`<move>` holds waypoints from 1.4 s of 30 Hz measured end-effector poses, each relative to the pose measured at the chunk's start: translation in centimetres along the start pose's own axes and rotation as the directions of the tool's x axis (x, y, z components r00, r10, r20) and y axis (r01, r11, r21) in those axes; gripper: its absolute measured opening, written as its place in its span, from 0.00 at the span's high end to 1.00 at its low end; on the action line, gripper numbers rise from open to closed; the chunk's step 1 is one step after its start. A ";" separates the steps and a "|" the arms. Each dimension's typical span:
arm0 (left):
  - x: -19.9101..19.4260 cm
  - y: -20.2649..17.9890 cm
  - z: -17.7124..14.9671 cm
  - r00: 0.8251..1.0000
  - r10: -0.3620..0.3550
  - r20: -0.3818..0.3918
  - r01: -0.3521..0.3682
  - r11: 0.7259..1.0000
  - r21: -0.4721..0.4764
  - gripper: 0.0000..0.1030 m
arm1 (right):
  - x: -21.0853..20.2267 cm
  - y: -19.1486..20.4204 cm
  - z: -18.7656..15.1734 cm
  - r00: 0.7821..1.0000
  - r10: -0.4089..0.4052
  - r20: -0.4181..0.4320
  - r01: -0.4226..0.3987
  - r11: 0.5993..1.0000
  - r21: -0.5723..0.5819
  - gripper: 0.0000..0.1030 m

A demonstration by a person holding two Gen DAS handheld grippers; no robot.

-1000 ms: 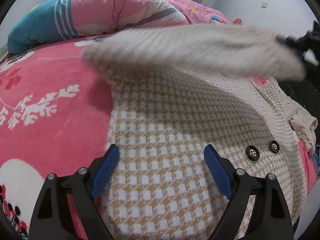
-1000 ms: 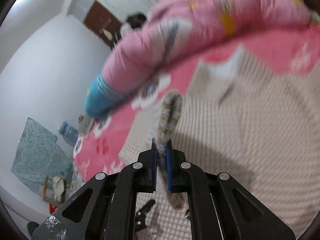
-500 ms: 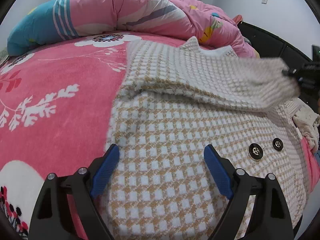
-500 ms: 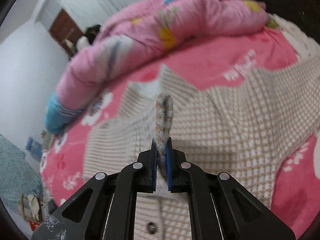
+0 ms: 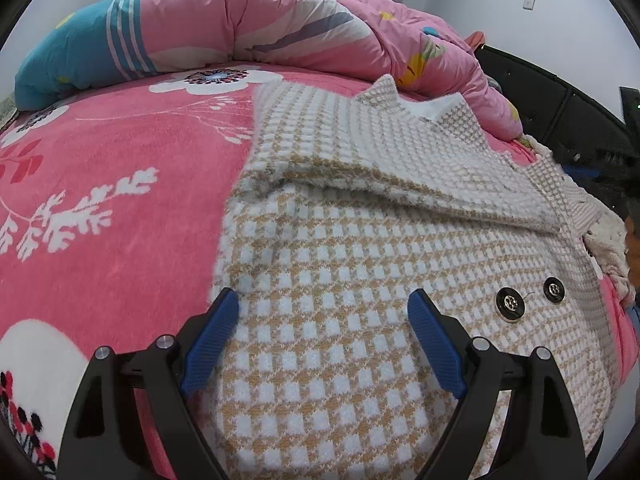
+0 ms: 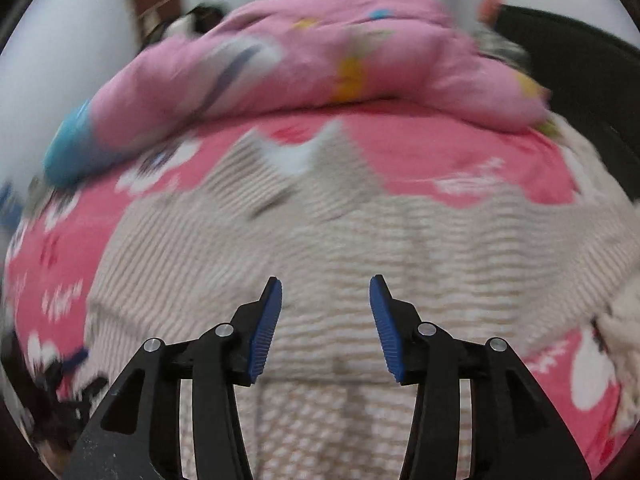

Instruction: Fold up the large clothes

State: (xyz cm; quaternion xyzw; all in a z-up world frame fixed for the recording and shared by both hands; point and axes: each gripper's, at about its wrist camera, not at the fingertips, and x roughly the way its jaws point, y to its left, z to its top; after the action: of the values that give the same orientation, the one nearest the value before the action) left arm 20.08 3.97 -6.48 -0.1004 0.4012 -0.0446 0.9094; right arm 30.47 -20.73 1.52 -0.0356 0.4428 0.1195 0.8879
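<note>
A beige-and-white checked knit cardigan (image 5: 360,264) with two dark buttons (image 5: 510,303) lies spread on a pink flowered blanket (image 5: 112,184). One sleeve (image 5: 400,160) is folded across its chest. My left gripper (image 5: 323,322) is open and empty, low over the cardigan's lower part. My right gripper (image 6: 326,312) is open and empty above the cardigan (image 6: 320,240); that view is blurred.
A rolled pink and blue quilt (image 5: 248,24) lies along the far side of the bed. A black headboard (image 5: 560,112) stands at the right. A cream cloth (image 5: 612,248) lies at the cardigan's right edge.
My right gripper carried the sleeve across the cardigan, laid it down on the chest and opened. The left gripper has stayed in place, open.
</note>
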 end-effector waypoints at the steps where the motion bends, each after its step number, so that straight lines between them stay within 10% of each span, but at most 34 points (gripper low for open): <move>1: -0.1 0.1 0.0 1.000 -0.002 0.001 0.002 1.000 -0.001 0.18 | 1.4 0.6 -0.4 0.999 -0.018 -0.048 0.017 1.000 -0.021 0.57; 4: -0.1 0.3 -0.1 1.000 -0.016 0.007 0.016 1.000 -0.009 0.18 | 6.2 -1.2 -2.6 0.974 -0.130 -0.187 0.126 0.992 -0.033 0.57; 10: -0.3 1.0 -0.2 0.999 -0.048 0.015 0.048 0.999 -0.024 0.18 | 3.5 -1.0 -1.2 0.973 -0.167 -0.161 0.167 0.986 -0.014 0.57; 18: -0.3 1.0 -0.3 0.999 -0.050 0.023 0.050 0.998 -0.023 0.18 | 1.9 9.2 2.4 0.993 0.107 -0.046 -0.114 0.976 -0.187 0.57; 22: -0.5 1.1 -0.4 0.998 -0.060 0.033 0.061 0.998 -0.028 0.18 | 9.1 8.5 -0.1 0.975 -0.042 -0.217 -0.008 0.975 -0.221 0.57; 26: -0.9 1.3 -0.3 0.997 -0.068 0.023 0.068 0.997 -0.026 0.18 | 8.7 6.1 -0.3 0.974 0.057 -0.221 -0.085 0.989 -0.120 0.57; 34: -5.9 -2.1 8.2 0.982 -0.085 0.170 0.071 0.994 0.085 0.18 | 2.5 4.1 0.1 0.991 -0.018 -0.131 0.000 0.990 -0.143 0.53; 42: 8.4 -2.4 13.0 0.978 -0.119 -0.174 0.118 0.993 -0.014 0.18 | 5.8 -0.4 -2.5 0.977 -0.009 -0.211 0.006 1.000 -0.011 0.53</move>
State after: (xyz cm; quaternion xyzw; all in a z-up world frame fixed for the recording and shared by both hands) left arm 35.39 2.19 -3.48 -0.1215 0.4727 -0.1067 0.8663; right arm 31.99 -20.49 -4.63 -0.0544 0.5339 0.1140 0.8360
